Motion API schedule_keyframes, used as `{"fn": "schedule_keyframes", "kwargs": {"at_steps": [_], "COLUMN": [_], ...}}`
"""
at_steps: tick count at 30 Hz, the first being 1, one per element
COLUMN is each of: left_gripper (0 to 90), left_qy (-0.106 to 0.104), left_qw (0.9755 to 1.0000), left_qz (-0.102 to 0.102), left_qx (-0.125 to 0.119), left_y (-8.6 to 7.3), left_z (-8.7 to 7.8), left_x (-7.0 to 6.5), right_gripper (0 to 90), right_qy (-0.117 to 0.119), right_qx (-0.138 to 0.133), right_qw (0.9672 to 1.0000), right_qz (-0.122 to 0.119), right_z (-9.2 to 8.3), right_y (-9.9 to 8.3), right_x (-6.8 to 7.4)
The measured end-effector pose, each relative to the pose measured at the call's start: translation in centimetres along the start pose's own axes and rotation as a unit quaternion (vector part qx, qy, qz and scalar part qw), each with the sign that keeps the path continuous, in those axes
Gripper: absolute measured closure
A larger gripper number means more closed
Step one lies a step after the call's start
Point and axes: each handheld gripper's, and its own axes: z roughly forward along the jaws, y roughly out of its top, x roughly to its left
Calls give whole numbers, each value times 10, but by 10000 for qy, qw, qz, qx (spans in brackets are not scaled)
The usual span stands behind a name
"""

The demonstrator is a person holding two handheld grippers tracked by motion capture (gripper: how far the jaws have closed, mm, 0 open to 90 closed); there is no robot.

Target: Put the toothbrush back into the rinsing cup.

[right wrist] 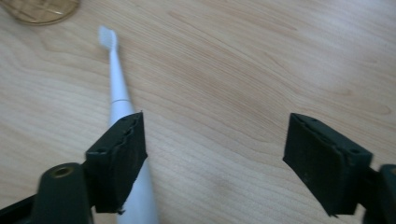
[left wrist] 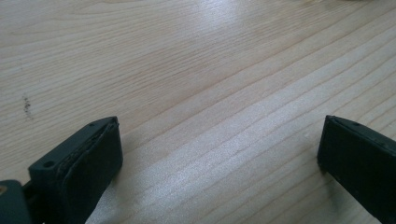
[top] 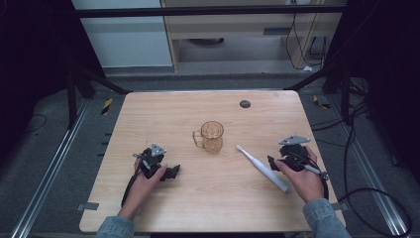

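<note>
The right gripper (right wrist: 215,154), jaws apart and empty, sat beside the toothbrush (top: 262,168) for a grab; the left gripper's (left wrist: 219,154) jaws gaped over bare desk (left wrist: 196,70).

No legible text, label, brand, number or sign appears in any view. The wooden table (top: 208,198), the amber glass mug (top: 212,136) and the white electric toothbrush (right wrist: 122,107) carry no readable markings.
</note>
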Motion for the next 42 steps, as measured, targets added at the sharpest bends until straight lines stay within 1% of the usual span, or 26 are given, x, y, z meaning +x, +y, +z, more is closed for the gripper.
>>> {"fn": "schedule_keyframes", "kwargs": {"at_steps": [1,2,3,4,5,6,7,9,10,13,14,16,19,22,25,26,27,28,29,30,32,33,34,36,40,42], "left_gripper": [0,0,0,0,0,0,0,0,0,0,0,0,0,0,0,0,0,0,0,0,0,0,0,0,0,0], "left_qy": [-1,-1,0,0,0,1,1,0,0,0,0,1,3,3,4,3,3,4,4,4,3,3,4,3,3,3], "left_qw": [10000,10000,10000,10000,10000,10000,10000,10000,10000,10000,10000,10000,10000,10000,10000,10000,10000,10000,10000,10000,10000,10000,10000,10000,10000,10000], "left_qz": [0,0,2,2,2,2,2,0,2,0,-1,-2,-5,-9,-6,-9,-10,-6,-6,-7,-7,-7,-6,-9,-8,-10], "left_qx": [-1,-1,1,0,0,1,1,-1,1,1,0,0,1,2,3,1,2,3,3,3,3,3,3,4,4,4], "left_y": [0,0,0,0,0,0,0,0,0,0,0,0,0,0,0,0,0,0,0,0,0,0,0,0,0,0], "left_z": [0,0,0,0,0,0,0,0,0,0,0,0,0,0,0,0,0,0,0,0,0,0,0,0,0,0], "left_x": [0,0,0,0,0,0,0,0,0,0,0,0,0,0,0,0,0,0,0,0,0,0,0,0,0,0], "right_gripper": [247,247,291,299,299,331,331,367,372,359,298,259,254,349,372,408,408,440,440,471,493,493,501,502,496,488], "right_qy": [14,14,110,224,224,333,333,394,394,458,520,545,565,673,683,694,694,705,705,707,710,710,737,758,778,842], "right_qx": [18,18,123,221,221,323,323,406,422,479,539,651,709,787,871,908,908,941,941,978,1044,1044,1124,1188,1223,1235], "right_qw": [10000,10000,9996,9992,9992,9983,9983,9972,9972,9965,9962,9954,9947,9927,9912,9903,9903,9898,9898,9893,9887,9887,9877,9872,9864,9859], "right_qz": [-71,-71,-220,-245,-245,-366,-366,-484,-483,-509,-447,-439,-481,-621,-720,-793,-793,-800,-800,-824,-809,-809,-797,-753,-768,-758], "right_z": [-3,-3,-7,-8,-8,-9,-9,-8,-7,-7,-5,-2,1,0,0,1,1,1,1,1,2,2,4,5,6,9], "right_y": [1,1,2,2,2,3,3,5,5,6,7,8,9,13,15,18,18,20,20,23,25,25,27,29,34,37], "right_x": [2,2,6,8,8,11,11,13,13,14,16,20,24,30,33,34,34,34,34,35,35,35,35,36,37,38]}}
